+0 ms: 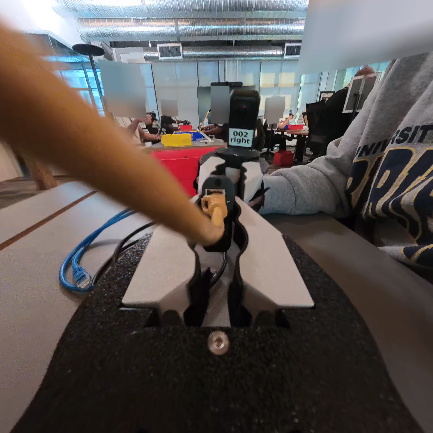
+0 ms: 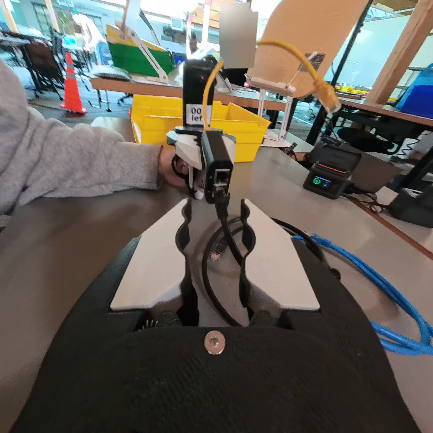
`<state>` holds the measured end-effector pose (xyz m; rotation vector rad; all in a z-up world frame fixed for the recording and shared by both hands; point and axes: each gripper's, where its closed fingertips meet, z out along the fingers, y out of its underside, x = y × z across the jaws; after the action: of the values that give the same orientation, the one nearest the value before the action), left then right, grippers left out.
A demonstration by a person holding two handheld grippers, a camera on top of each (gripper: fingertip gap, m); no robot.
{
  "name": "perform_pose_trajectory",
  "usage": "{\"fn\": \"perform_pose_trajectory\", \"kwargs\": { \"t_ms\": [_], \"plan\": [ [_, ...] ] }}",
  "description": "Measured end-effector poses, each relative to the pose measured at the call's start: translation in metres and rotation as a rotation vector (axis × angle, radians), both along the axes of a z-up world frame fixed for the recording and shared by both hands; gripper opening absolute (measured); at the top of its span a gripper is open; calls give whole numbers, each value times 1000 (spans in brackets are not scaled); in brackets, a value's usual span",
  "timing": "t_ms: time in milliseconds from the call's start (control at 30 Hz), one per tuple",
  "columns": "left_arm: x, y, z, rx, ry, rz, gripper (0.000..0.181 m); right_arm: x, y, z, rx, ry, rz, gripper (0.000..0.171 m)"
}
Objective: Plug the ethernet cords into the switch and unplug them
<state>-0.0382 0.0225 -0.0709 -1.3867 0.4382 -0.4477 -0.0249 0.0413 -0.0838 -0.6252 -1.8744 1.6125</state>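
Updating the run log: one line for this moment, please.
left gripper shut on switch | right gripper open at black cord | yellow cord plugged | blue cord on table

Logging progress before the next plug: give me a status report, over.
Left gripper shut on switch. Right gripper open, straddling black cord. Yellow cord and black cord plugged in, one port empty. Blue cord loose on table, clear of grippers.

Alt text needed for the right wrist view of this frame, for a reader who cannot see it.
The left gripper holds a small black switch upright above a grey table, with a black cord plugged into its near face and a yellow cord arching from its top. The right gripper is open in front of it; a blue cord lies at right.
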Motion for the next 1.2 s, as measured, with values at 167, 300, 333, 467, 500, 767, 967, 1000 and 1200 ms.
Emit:
{"fn": "perform_pose_trajectory", "kwargs": {
  "t_ms": [167,300,333,467,500,767,967,1000,1200],
  "plan": [
    [6,-3,0,5,3,-37,21,-4,0,-13,112,-24,-37,23],
    [14,-2,-2,-4,6,-77,21,-1,-9,-16,118,-43,-5,12],
    [15,-2,-2,-4,7,-81,21,-1,-10,-17,110,-55,1,11],
    [15,-3,-1,-1,4,-90,21,0,-11,-17,67,-88,19,10],
    [15,-3,-1,0,3,-88,21,0,-11,-16,63,-85,20,10],
    [16,-1,-3,-17,16,-84,21,2,-10,-33,155,-155,25,7],
    [15,0,-4,-23,15,-73,21,2,-8,-30,156,-155,-7,6],
    [15,0,-4,-25,12,-73,21,1,-8,-29,150,-152,-11,6],
    [14,3,-6,-41,16,-59,22,0,-6,-29,158,-154,-35,5]
  ]
}}
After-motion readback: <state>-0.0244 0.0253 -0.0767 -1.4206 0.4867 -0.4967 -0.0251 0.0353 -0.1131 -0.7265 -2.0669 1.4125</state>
